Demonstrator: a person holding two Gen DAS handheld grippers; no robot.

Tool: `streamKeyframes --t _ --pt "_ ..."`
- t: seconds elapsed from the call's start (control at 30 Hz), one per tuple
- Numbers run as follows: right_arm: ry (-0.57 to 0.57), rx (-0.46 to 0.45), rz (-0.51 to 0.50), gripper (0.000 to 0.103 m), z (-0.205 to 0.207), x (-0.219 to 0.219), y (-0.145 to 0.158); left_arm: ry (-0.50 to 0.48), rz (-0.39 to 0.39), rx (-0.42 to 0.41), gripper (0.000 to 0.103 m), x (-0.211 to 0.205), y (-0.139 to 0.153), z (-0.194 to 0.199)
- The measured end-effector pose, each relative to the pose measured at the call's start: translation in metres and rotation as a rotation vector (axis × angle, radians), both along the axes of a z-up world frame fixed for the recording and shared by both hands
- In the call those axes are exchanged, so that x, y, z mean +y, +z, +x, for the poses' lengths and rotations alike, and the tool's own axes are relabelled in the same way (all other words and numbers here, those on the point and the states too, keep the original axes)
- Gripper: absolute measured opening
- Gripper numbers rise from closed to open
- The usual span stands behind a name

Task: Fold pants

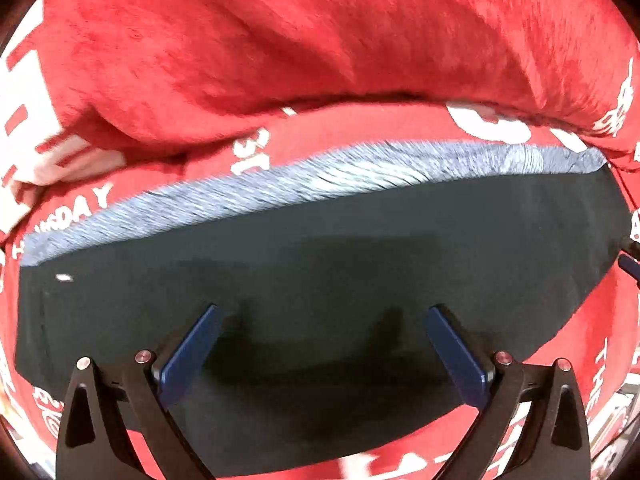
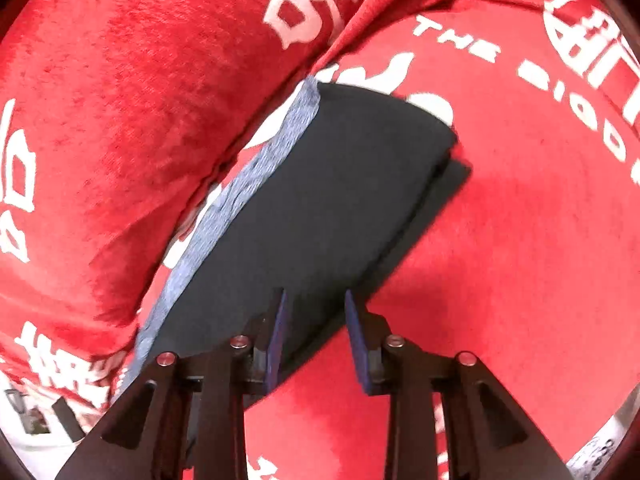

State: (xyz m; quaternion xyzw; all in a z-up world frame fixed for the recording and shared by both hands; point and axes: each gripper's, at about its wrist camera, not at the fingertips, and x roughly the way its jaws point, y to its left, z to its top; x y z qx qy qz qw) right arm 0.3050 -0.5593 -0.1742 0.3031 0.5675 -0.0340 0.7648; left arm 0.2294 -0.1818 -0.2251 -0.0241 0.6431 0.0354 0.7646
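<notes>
The dark pants [image 1: 320, 248] lie folded flat on a red blanket with white lettering [image 1: 360, 132]. A grey-blue waistband [image 1: 280, 188] runs along their far edge. My left gripper [image 1: 322, 320] is open just above the dark cloth, holding nothing. In the right wrist view the folded pants [image 2: 320, 200] lie diagonally, the waistband [image 2: 248, 184] on their left side and a lower layer sticking out at the right. My right gripper [image 2: 316, 300] is open over the pants' near right edge, empty.
A bulky roll of the red blanket [image 1: 280, 48] rises right behind the waistband; it also shows at the left of the right wrist view [image 2: 120, 140]. Flat red blanket [image 2: 520, 220] lies right of the pants.
</notes>
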Motion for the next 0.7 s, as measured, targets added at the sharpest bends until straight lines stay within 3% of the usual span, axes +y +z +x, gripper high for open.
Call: streamKeyframes --t 0.1,0.17,0.3,0.33,0.37,0.57,0.7 --pt "-0.089 0.039 0.008 0.034 0.001 -0.025 -0.006 -0.016 0.021 0.056 0.103 -0.014 -0.023 -0.008" --pt "-0.124 0.011 0.044 0.034 -0.004 -0.041 -0.008 0.007 0.037 0.026 0.103 -0.018 -0.025 -0.018" --pt "-0.108 0.027 0.138 0.032 0.015 -0.064 -0.027 0.073 0.028 0.054 0.103 -0.016 -0.024 -0.017" --pt "-0.098 0.033 0.153 0.024 0.018 -0.067 -0.028 0.071 0.038 0.054 0.103 -0.018 -0.024 -0.017" --pt "-0.086 0.04 0.152 0.008 0.02 -0.069 -0.029 0.051 0.064 0.048 0.103 -0.022 -0.022 -0.016" --pt "-0.015 0.061 0.103 0.01 0.0 -0.088 -0.029 0.011 0.144 0.092 0.103 -0.037 -0.012 -0.005" --pt "0.022 0.074 0.037 0.014 -0.017 -0.101 -0.012 -0.012 0.117 0.052 0.103 -0.049 0.008 0.008"
